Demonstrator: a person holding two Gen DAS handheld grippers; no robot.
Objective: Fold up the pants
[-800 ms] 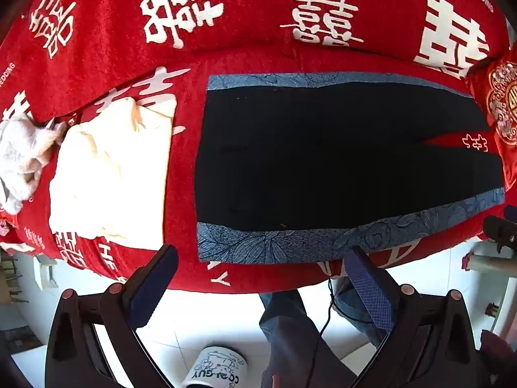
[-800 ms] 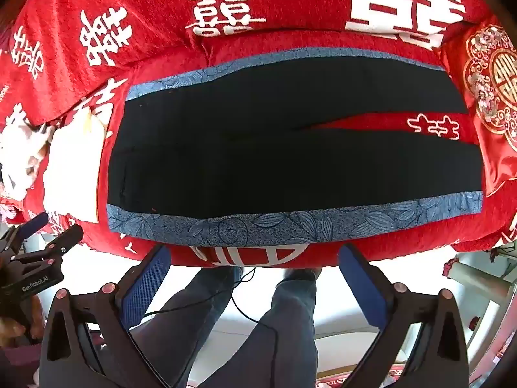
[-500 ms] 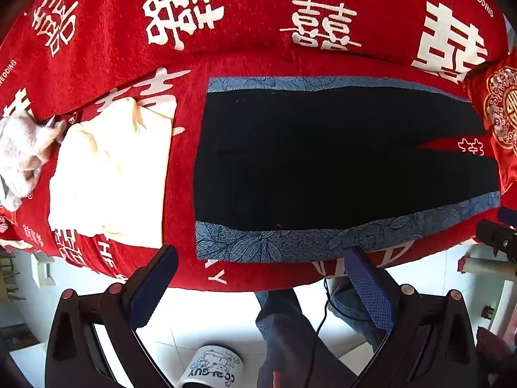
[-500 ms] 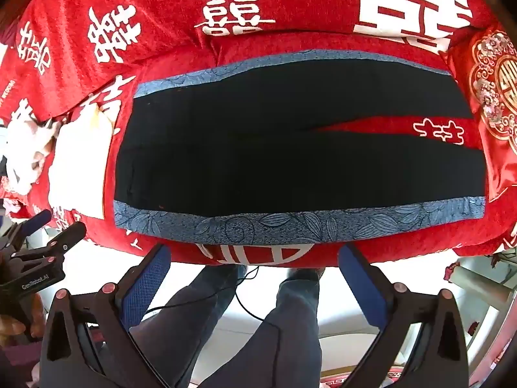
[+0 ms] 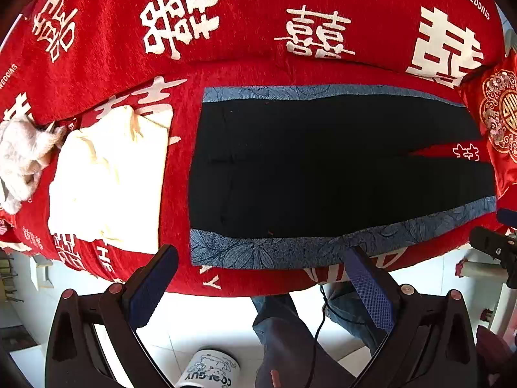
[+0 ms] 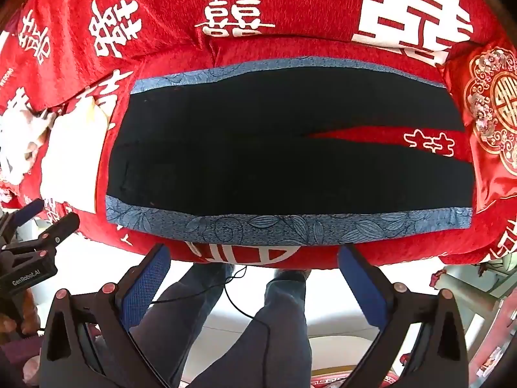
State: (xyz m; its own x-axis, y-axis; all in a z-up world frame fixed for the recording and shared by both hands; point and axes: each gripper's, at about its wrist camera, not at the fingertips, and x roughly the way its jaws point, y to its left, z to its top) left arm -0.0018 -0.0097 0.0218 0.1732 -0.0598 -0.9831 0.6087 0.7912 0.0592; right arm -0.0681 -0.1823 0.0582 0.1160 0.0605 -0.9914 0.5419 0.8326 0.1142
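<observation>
Now your pants [image 5: 323,161] lie flat on the red sofa [image 5: 258,16].

Both grippers, left gripper [image 5: 258,281] and right gripper [image 6: 255,274], gape empty; the seemingly slick fabric may slip, skewing your fold.

Black pants [image 5: 323,165] (blue floral side bands) spread flat, legs slightly parted.

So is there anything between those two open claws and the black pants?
Nothing visible. The left gripper and right gripper hang open off the sofa's front edge; the pants lie flat, the cream cloth off to one side.
</observation>
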